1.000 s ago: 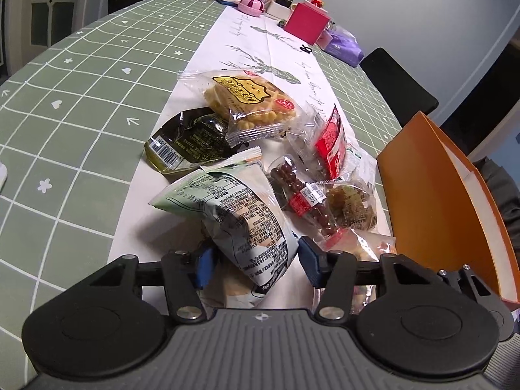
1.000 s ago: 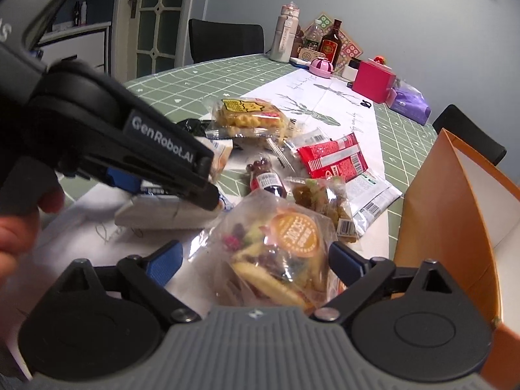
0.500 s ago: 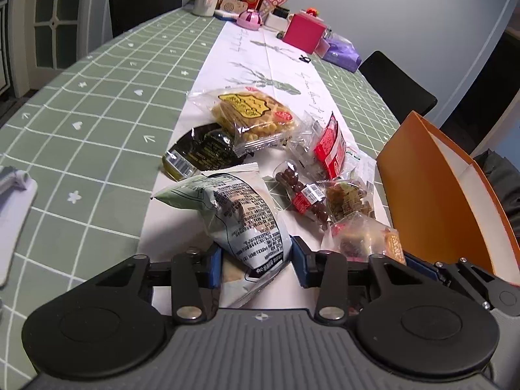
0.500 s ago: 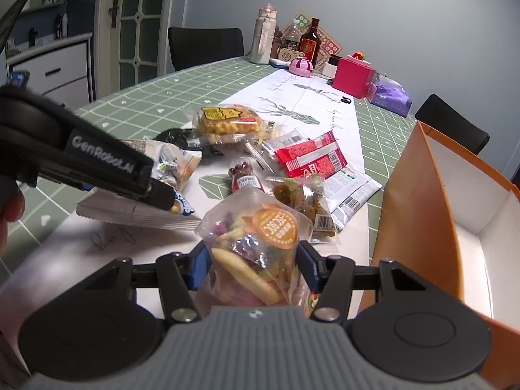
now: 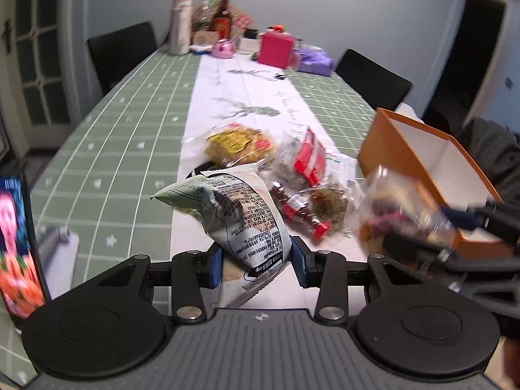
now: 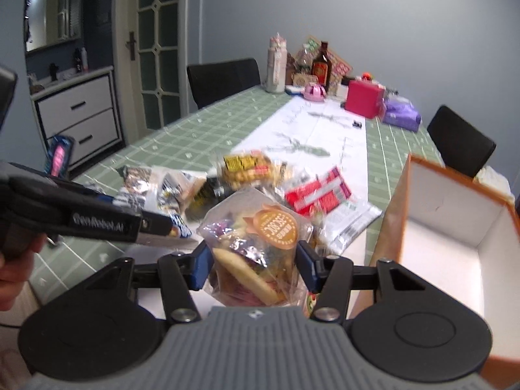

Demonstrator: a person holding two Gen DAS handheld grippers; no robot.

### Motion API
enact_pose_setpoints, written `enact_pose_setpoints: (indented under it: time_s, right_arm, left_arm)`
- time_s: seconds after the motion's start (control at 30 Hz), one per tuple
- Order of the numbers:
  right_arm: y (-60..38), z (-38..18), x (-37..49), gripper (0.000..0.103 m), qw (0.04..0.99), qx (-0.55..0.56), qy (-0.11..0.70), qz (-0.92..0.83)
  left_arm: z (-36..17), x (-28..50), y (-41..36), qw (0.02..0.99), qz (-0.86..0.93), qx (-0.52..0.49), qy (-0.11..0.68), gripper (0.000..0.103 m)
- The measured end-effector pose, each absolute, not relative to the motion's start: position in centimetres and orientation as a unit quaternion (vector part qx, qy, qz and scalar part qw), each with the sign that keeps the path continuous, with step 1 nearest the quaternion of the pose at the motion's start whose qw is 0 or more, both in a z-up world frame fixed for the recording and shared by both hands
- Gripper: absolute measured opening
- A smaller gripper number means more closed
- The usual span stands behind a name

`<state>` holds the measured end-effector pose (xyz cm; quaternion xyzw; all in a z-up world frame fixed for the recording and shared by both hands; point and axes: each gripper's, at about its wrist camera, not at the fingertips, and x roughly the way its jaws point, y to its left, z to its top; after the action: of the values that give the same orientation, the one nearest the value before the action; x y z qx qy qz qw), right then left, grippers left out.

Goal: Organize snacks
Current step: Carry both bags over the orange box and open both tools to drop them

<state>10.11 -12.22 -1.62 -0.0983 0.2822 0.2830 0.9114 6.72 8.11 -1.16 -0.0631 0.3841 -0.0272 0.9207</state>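
Green table drops away — you've clamped both grippers, left gripping chips, right gripping cookies, lifted beside the box — load next.

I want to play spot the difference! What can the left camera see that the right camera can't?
Only the left wrist view shows the lit phone screen at its left edge and the left hand-held gripper squeezing the green-and-white snack bag.

Only the right wrist view shows the white drawers and the right hand-held gripper squeezing the clear snack bag.

Both show the orange box, red packet and pink box.
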Motion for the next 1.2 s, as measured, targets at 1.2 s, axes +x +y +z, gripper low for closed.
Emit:
enact_pose_setpoints:
  time_s: [1.2]
  right_arm:
    - [-29.9,-3.1,21.9,0.053,0.853,-0.121,0.461,0.214]
  left_arm:
    - [-0.9,16.5,-14.4,0.812,-0.340,0.200,0.430,0.047]
